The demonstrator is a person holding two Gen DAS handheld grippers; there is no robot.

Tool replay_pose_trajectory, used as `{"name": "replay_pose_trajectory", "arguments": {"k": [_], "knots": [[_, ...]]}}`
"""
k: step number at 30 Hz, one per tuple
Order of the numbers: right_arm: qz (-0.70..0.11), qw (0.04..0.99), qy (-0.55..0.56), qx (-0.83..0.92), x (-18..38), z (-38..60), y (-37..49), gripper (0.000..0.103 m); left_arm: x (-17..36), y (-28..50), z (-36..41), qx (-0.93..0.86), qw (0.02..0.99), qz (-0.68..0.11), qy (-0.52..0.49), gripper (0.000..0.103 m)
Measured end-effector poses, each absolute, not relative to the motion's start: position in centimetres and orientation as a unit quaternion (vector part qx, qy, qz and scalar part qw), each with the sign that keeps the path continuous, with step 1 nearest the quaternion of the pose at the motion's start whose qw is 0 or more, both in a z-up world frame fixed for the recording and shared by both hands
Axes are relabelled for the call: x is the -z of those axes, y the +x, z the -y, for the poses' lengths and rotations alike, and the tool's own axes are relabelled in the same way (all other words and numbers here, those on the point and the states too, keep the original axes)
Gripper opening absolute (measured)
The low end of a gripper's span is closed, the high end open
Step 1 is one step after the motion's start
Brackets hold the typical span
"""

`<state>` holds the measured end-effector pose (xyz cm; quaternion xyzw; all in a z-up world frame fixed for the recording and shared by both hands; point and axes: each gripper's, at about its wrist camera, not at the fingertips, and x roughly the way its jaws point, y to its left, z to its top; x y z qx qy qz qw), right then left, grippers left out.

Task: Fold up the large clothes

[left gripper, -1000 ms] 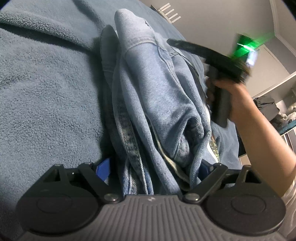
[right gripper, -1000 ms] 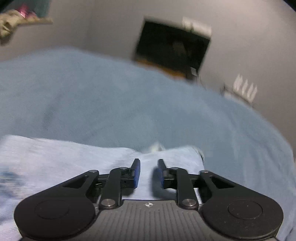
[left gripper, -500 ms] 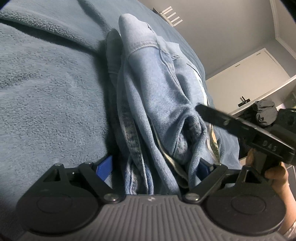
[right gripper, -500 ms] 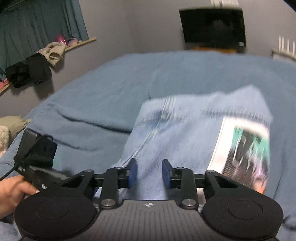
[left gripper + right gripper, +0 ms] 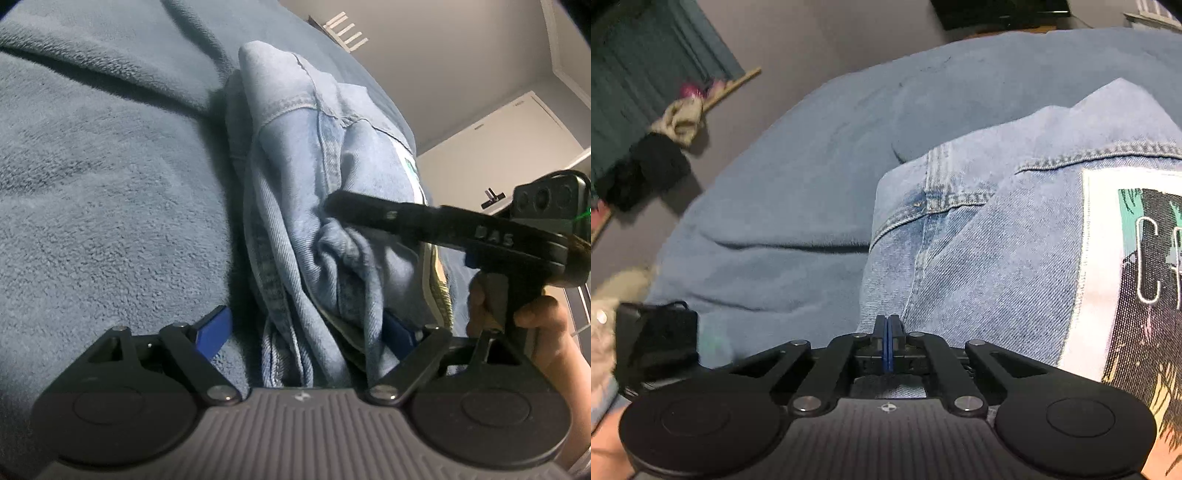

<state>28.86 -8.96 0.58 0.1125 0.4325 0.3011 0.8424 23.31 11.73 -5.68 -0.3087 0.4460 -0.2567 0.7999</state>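
A pale denim jacket (image 5: 325, 206) lies bunched on the blue fleece blanket (image 5: 110, 184) that covers the bed. The left gripper (image 5: 310, 332) stands spread wide, the jacket's folded edge lying between its blue pads (image 5: 212, 330); I cannot tell whether they press the cloth. From three o'clock in the left wrist view, the right gripper (image 5: 334, 201) reaches in, its tip touching the denim. In its own view that right gripper's fingers (image 5: 887, 328) are shut tight together at the jacket's edge, with no cloth visibly pinched. A printed patch (image 5: 1126, 266) shows on the jacket at three o'clock. Clothes (image 5: 665, 147) hang at ten o'clock.
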Motion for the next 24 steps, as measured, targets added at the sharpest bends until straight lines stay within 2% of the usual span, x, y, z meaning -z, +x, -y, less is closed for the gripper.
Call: {"name": "replay_pose_trajectory", "arguments": {"k": [2,6,11,16,24], "knots": [[-0.415,0.851,0.116,-0.299,-1.4,9.6,27.5,0.004,5.4,23.2,-11.6,0.258,0.803,-0.445,-0.3,0.088],[-0.369,0.88,0.111,-0.278,-3.2,11.8,23.7,0.026,5.2,22.9,-11.6,0.259,0.805,-0.444,-0.297,0.088],[-0.332,0.915,0.072,-0.219,-3.9,15.3,18.2,0.028,4.7,22.4,-11.7,0.255,0.812,-0.439,-0.288,0.088],[-0.293,0.937,0.014,-0.188,-2.9,16.8,13.6,0.037,4.5,22.1,-11.7,0.246,0.826,-0.429,-0.272,0.088],[-0.325,0.921,-0.061,-0.206,0.6,12.8,13.9,0.036,4.7,21.9,-11.7,0.23,0.84,-0.426,-0.245,0.088]]}}
